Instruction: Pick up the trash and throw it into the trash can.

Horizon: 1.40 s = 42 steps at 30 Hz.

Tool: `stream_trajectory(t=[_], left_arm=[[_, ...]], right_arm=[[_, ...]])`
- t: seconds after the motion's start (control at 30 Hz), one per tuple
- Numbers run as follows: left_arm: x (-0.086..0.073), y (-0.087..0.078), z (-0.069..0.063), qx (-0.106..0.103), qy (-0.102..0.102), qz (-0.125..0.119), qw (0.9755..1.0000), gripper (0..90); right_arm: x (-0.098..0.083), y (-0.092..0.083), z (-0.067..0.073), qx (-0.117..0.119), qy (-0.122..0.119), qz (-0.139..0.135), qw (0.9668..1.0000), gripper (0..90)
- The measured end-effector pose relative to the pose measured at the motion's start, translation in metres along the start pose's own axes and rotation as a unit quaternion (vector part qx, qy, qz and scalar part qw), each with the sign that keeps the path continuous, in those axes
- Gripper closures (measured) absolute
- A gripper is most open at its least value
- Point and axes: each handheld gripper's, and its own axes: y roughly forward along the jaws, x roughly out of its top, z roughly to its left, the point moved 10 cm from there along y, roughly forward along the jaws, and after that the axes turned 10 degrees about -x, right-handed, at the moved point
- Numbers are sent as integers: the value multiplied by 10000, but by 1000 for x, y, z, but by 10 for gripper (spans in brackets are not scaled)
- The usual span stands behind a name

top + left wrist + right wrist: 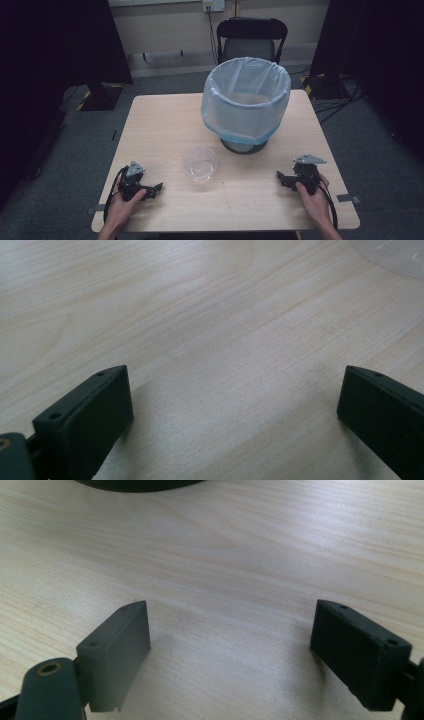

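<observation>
Resting low on the bench [165,115], the left hand-held gripper [156,189] sat released, jaws spread wide with bare wood between them. The clear plastic bowl [200,164] stood just ahead and inward of it, near but untouched, upright and apparently empty. The right hand-held gripper [281,178] was likewise released and holding nothing, pointing inward, with the bowl well apart from it. Beyond the bowl stood the lined bin [246,102], mouth open, likely where the bowl's contents or the bowl itself would go.

Left gripper [156,188] and right gripper [281,176] rest low at near left and near right, jaws wide apart, pointing inward.
</observation>
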Motion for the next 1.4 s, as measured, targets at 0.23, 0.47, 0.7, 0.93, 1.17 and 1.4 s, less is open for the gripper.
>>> stream_trajectory(t=[0.23,0.47,0.7,0.93,1.17,1.4], left_arm=[[0,-1,-1,-64,33,-27,10000,27],[11,-8,3,36,-355,-107,9993,214],[41,-18,-11,-508,-327,-539,9967,233],[88,-20,-32,-1172,-189,-908,9888,202],[124,3,-42,-1498,60,-651,9866,166],[134,32,-48,-1867,-161,-435,9813,158]], right_arm=[[0,0,0,-3,1,7,10000,149],[0,0,0,-24,13,7,10000,146],[1,1,1,-43,23,6,10000,139],[1,1,1,-45,19,12,10000,134],[1,1,1,-42,13,6,10000,134],[1,1,1,-42,14,7,10000,134]])
